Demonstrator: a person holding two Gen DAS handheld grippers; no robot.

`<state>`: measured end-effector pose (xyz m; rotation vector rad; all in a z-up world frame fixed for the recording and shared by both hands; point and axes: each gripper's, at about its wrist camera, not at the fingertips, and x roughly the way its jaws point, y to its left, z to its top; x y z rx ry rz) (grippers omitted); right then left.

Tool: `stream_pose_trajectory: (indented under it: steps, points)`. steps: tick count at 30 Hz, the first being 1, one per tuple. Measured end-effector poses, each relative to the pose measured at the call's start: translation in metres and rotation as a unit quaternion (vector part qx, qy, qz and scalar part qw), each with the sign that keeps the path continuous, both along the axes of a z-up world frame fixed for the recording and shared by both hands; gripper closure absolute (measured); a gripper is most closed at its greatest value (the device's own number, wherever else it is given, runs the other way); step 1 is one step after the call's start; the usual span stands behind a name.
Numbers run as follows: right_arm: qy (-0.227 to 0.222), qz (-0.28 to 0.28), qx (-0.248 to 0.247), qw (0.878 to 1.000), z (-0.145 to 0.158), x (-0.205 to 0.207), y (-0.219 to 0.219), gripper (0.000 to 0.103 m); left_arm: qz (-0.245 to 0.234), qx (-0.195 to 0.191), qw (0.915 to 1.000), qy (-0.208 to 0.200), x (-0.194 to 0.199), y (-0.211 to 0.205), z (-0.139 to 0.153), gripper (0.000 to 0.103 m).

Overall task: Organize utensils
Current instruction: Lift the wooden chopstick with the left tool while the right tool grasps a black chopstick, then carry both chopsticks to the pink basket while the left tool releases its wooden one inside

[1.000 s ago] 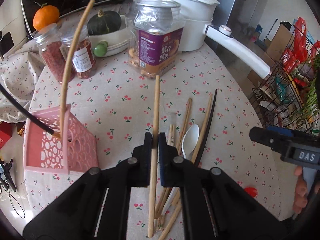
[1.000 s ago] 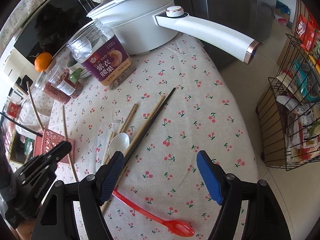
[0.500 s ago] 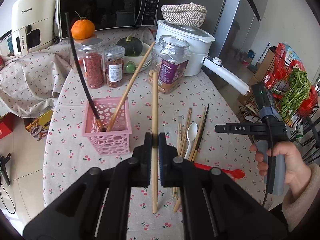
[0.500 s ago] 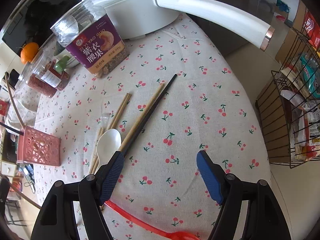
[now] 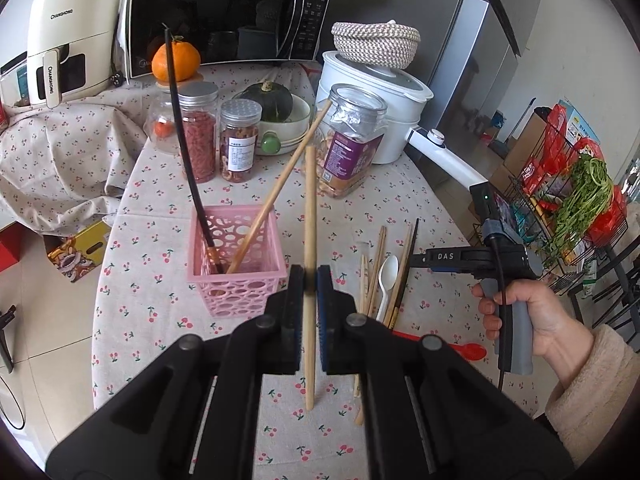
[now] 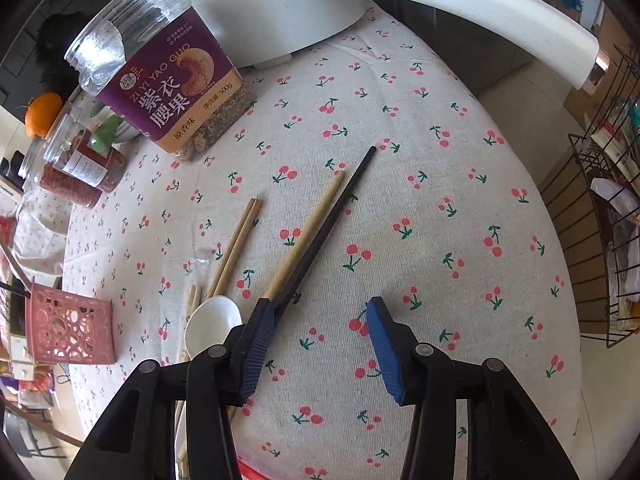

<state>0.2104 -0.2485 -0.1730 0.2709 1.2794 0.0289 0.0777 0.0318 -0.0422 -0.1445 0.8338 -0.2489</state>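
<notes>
My left gripper (image 5: 309, 280) is shut on a wooden chopstick (image 5: 309, 216) and holds it upright above the table, just right of the pink basket (image 5: 236, 270). The basket holds a black chopstick (image 5: 184, 152) and a wooden one (image 5: 280, 188). My right gripper (image 6: 320, 316) is open, low over the table, its left finger beside a black chopstick (image 6: 332, 224) and a wooden chopstick (image 6: 308, 236). A white spoon (image 6: 212, 326), more wooden chopsticks (image 6: 236, 244) and a red spoon (image 5: 460, 350) lie loose on the cloth.
A purple-labelled nut jar (image 6: 168, 80), red spice jars (image 5: 200, 136), a squash in a bowl (image 5: 272, 100), an orange (image 5: 176, 62) and a white pot with a long handle (image 6: 460, 4) stand at the back. A wire rack (image 6: 608, 240) stands right of the table.
My left gripper has lifted and drawn back with its chopstick, so the basket now sits lower left of it. My right gripper has moved down and forward toward the black and wooden chopsticks.
</notes>
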Motion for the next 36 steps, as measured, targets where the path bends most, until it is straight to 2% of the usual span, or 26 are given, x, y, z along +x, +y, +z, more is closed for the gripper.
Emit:
stream_pose_trajectory:
  steps: [3, 6, 9, 12, 13, 14, 15, 19, 22, 24, 30, 36]
  points:
    - [0.006, 0.004, -0.019, 1.000, 0.000, 0.003, 0.008, 0.056, 0.000, 0.001, 1.0000, 0.001, 0.000, 0.002, -0.001, 0.096]
    - [0.033, 0.005, -0.048, 0.998, 0.003, 0.006, 0.015, 0.056, 0.000, 0.001, 1.0000, 0.002, 0.001, 0.002, -0.001, 0.096]
    - [0.057, 0.000, -0.040, 0.998, -0.003, 0.008, 0.017, 0.058, 0.000, 0.002, 1.0000, 0.002, 0.001, 0.002, -0.001, 0.096]
    - [0.050, 0.000, -0.063, 0.997, -0.003, 0.010, 0.024, 0.063, 0.000, 0.006, 1.0000, 0.000, 0.001, 0.001, -0.001, 0.096]
    - [0.047, -0.003, -0.072, 0.996, -0.003, 0.010, 0.026, 0.071, 0.000, 0.006, 1.0000, 0.000, 0.001, 0.001, -0.001, 0.096]
    - [0.047, -0.008, -0.082, 0.996, -0.003, 0.010, 0.025, 0.086, 0.001, 0.007, 1.0000, -0.001, 0.001, 0.000, -0.001, 0.096]
    - [0.047, -0.016, -0.081, 0.995, -0.003, 0.011, 0.023, 0.092, 0.002, 0.008, 1.0000, -0.002, 0.000, 0.000, -0.001, 0.096]
    - [0.049, -0.047, -0.018, 0.998, -0.003, 0.006, 0.001, 0.097, -0.001, 0.010, 0.9999, -0.003, -0.002, -0.001, 0.000, 0.096]
    - [0.043, -0.067, 0.026, 0.996, 0.004, -0.001, -0.019, 0.097, -0.003, 0.005, 1.0000, -0.002, -0.003, 0.001, 0.001, 0.096]
    - [0.030, -0.070, 0.055, 0.996, 0.016, -0.009, -0.028, 0.097, -0.004, 0.004, 1.0000, -0.003, -0.004, 0.002, 0.004, 0.096]
    - [-0.052, -0.029, 0.087, 0.994, 0.070, -0.043, -0.025, 0.097, -0.002, -0.004, 0.9996, -0.027, -0.013, 0.007, 0.020, 0.096]
    - [-0.139, 0.031, 0.094, 0.985, 0.118, -0.078, -0.007, 0.097, 0.007, -0.012, 0.9960, -0.088, -0.030, 0.015, 0.048, 0.096]
